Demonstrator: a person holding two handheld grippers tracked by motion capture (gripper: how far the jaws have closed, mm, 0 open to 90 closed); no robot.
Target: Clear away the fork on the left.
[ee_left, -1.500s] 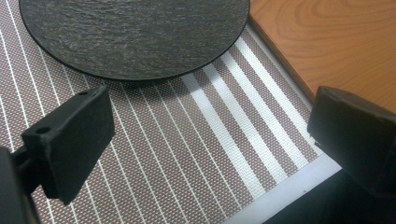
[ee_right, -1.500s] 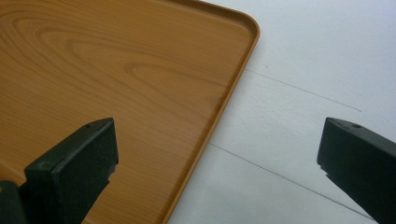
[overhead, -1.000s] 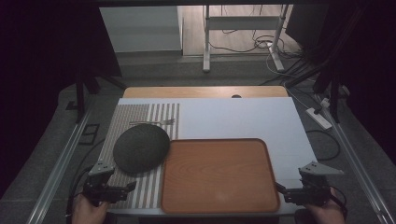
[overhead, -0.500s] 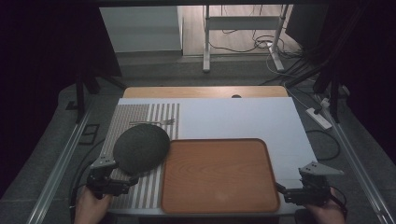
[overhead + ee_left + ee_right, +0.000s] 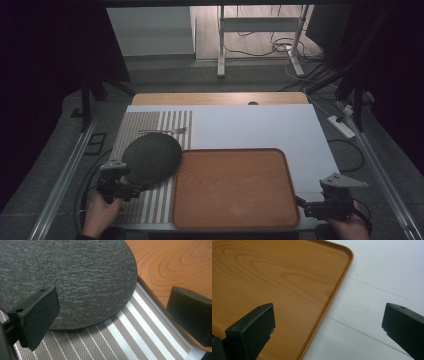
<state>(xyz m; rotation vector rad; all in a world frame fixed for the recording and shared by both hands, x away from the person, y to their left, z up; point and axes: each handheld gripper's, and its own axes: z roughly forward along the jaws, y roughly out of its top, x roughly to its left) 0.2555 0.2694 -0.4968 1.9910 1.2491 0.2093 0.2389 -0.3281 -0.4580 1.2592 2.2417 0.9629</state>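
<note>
The left gripper [image 5: 131, 187] hovered low at the near edge of the dark round plate [image 5: 151, 157], jaws spread wide and grasping nothing. That plate lay on the striped placemat [image 5: 150, 127], touching the wooden tray [image 5: 235, 187]. The right gripper [image 5: 306, 206] sat released at the tray's near right corner.

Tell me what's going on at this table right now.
A person holds a gripper in each hand. The left gripper is open at the near edge of a dark round plate that lies on a striped mat beside a wooden tray. The right gripper is open at the tray's near right corner. Neither grips anything yet. A fork lies behind the plate.
</note>
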